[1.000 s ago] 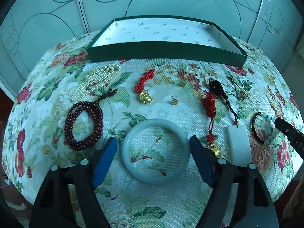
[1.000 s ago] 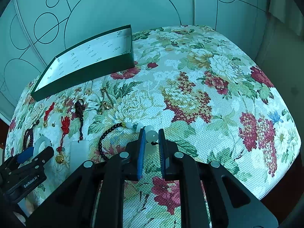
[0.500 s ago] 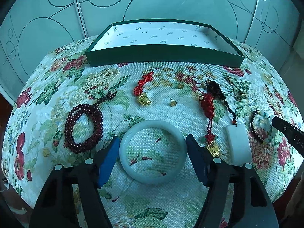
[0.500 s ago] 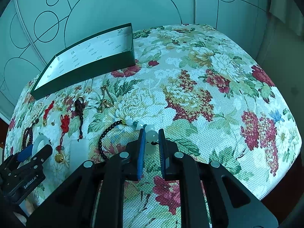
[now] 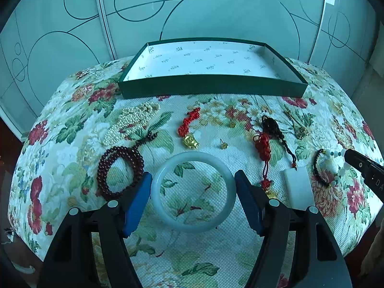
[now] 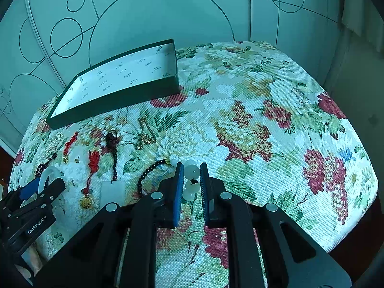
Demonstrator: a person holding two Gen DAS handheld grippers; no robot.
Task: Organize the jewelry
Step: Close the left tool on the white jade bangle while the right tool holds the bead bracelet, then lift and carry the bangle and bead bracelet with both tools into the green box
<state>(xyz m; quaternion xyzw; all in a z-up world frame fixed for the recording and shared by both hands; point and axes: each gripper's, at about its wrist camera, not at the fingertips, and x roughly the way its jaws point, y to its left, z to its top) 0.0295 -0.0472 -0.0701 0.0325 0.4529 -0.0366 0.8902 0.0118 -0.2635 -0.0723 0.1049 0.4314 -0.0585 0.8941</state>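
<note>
Label "GenRobot.AI" on left tongs [image 6: 36,187] | box [image 5: 211,88] print unreadable

"GenRobot.AI" on the left tool [image 6: 36,187]

Pale teal panels [image 5: 216,12] fill the upper half of both views — glossy sliding doors drawn over with thin dark circles and arcs, with a bright glare at the top. Below them a floral tablecloth [image 6: 276,124] of red and cream blooms covers the table — dark floor [image 6: 360,247] shows at lower right.
</note>
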